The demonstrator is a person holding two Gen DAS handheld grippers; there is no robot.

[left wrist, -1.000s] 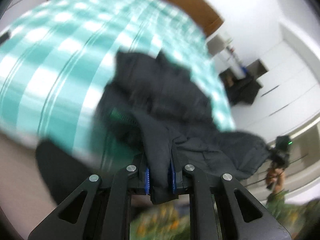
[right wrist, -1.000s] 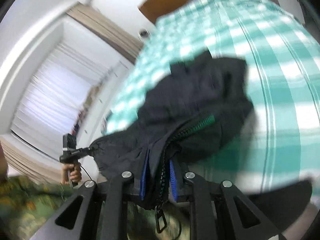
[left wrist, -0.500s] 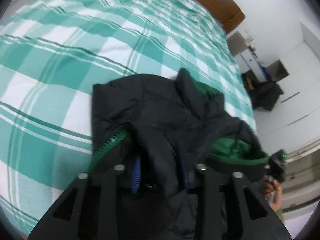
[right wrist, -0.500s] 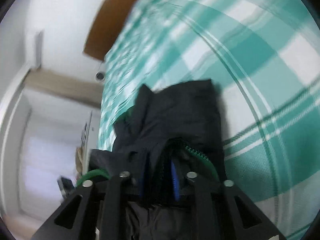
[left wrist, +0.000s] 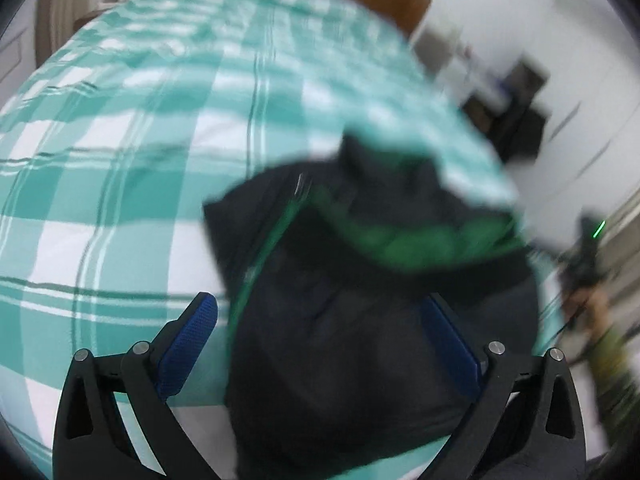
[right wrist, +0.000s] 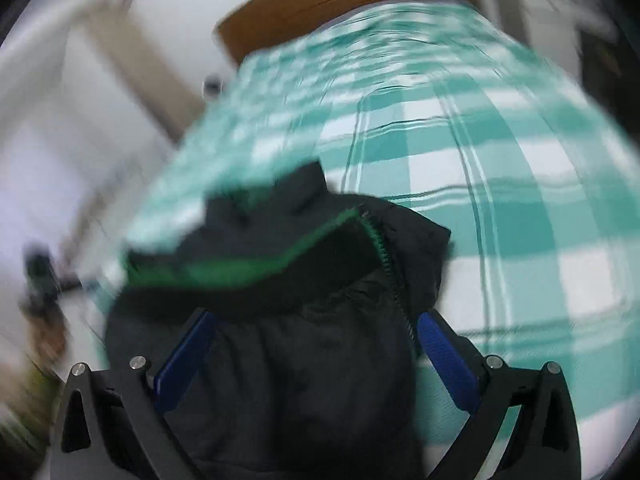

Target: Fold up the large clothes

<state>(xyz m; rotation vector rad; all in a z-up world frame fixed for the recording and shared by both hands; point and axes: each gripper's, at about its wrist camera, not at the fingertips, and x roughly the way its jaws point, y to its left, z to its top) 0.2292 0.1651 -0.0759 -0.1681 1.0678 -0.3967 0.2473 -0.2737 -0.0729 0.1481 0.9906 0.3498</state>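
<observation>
The bed, under its teal-and-white checked cotton sheet (left wrist: pixel 132 184), carries the bulky black padded jacket with green lining and green zip (left wrist: pixel 360 320), heaped near the bed's close edge. The step in hand looks like letting go: both claws are opening, so each should draw straight back and snag no cloth. The left gripper (left wrist: pixel 320 344) and right gripper (right wrist: pixel 316 348) stand spread, fabric between the blue pads but unpinched. Count: one bed, one jacket, two grippers

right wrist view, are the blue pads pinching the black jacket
No, the right gripper's blue pads are opening wide, clear of the black jacket lying between them.
</observation>
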